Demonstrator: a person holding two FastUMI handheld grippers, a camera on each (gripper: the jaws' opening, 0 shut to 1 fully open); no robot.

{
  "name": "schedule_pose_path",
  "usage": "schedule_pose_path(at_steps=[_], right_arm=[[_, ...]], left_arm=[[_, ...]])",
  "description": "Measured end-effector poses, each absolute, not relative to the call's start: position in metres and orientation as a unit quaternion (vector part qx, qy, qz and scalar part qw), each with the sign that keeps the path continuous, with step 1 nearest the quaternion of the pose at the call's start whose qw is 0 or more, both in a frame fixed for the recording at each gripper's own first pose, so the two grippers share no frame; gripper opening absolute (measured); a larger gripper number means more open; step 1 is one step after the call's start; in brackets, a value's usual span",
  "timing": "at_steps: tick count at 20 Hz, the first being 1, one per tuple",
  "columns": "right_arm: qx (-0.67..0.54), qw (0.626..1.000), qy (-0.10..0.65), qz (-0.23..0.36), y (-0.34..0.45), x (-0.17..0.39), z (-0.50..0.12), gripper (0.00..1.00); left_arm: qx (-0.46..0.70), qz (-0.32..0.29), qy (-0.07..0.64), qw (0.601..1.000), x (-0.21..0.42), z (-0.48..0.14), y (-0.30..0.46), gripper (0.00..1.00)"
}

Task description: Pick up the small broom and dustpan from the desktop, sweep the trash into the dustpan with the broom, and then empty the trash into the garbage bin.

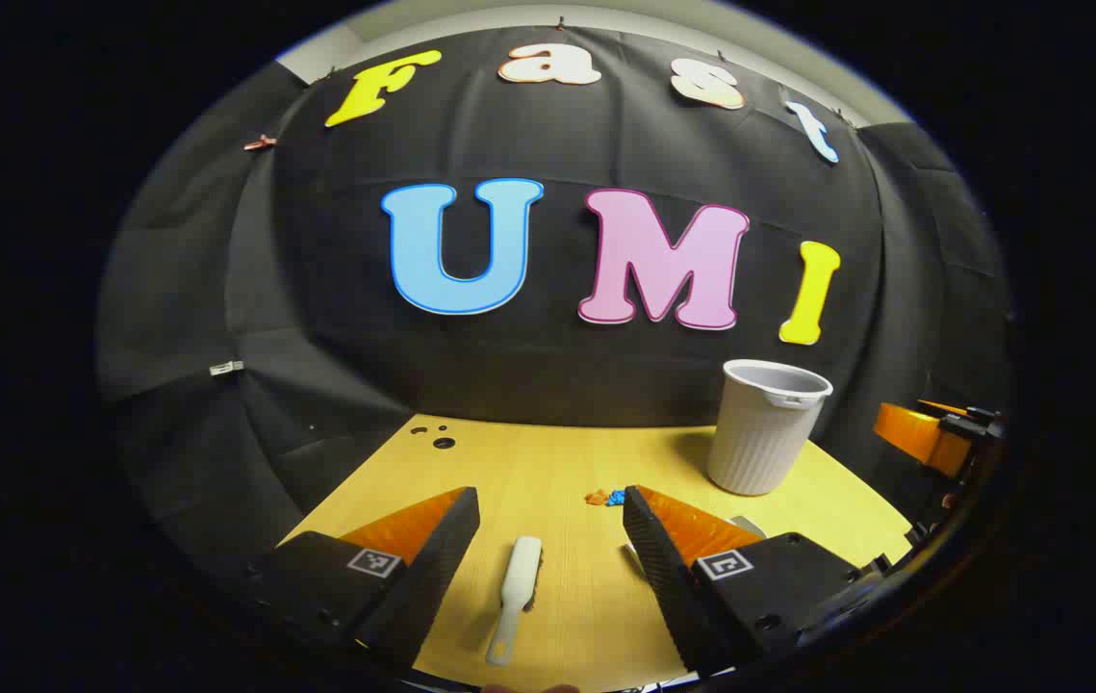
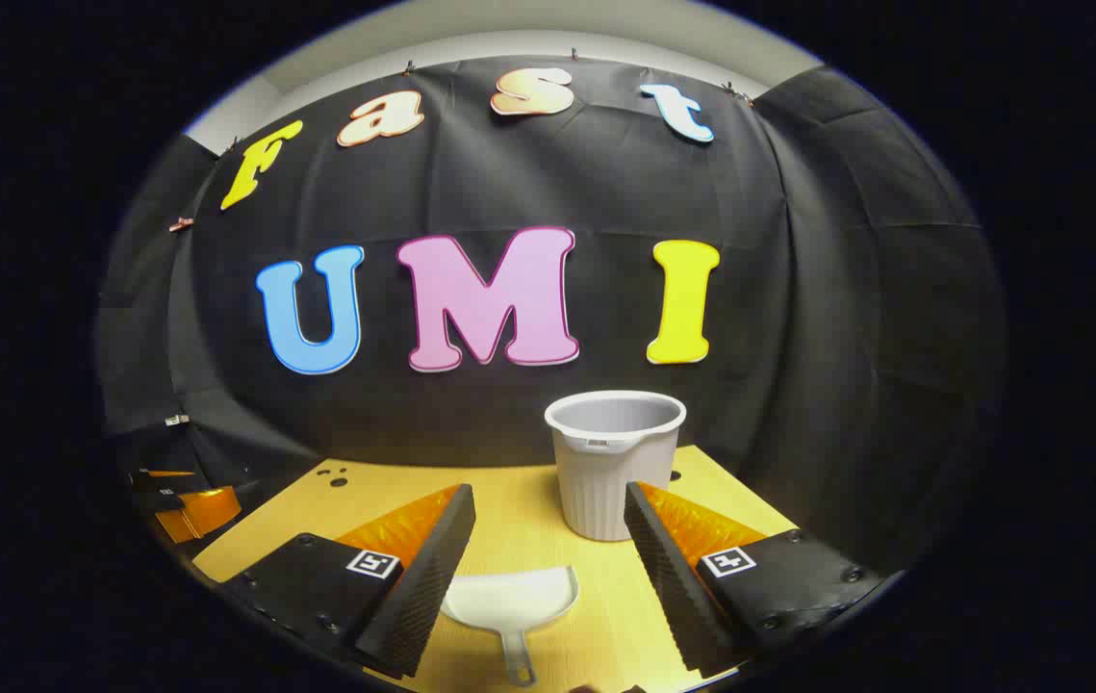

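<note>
In the left gripper view, the left gripper (image 1: 550,549) is hovering above the desk (image 1: 567,462) with its jaws standing wide apart and holding nothing. One small broom (image 1: 517,597) is lying flat on the desk directly below and between the fingers, its long axis running nearly straight ahead from the gripper, handle end nearest the camera. Judging from this, the left gripper is the nearer one for the broom and needs only to descend. One small pile of trash (image 1: 605,498) is sitting just beyond, left of the one garbage bin (image 1: 765,424). In the right gripper view, the right gripper (image 2: 549,549) is likewise gaping wide and empty. One dustpan (image 2: 511,602) is lying between its fingers, handle pointing toward the camera, mouth facing the garbage bin (image 2: 613,462) standing upright beyond.
</note>
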State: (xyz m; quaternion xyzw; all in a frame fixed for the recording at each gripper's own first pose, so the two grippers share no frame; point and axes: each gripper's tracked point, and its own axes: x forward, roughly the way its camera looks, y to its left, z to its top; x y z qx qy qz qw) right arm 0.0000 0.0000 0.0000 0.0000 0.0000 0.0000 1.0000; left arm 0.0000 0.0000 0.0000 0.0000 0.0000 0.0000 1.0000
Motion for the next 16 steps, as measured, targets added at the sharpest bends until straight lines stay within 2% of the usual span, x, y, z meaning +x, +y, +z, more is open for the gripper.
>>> schedule_pose_path(at_steps=[4,16], right_arm=[[0.004,1.000,0.019,-0.012,0.014,-0.004,-0.013,0.97],[0.004,0.993,0.113,0.032,0.058,-0.005,-0.077,0.99]], left_arm=[[0.023,-0.030,0.004,0.999,0.002,-0.010,0.007,0.96],[0.004,-0.016,0.061,0.998,-0.006,-0.051,0.033,0.96]])
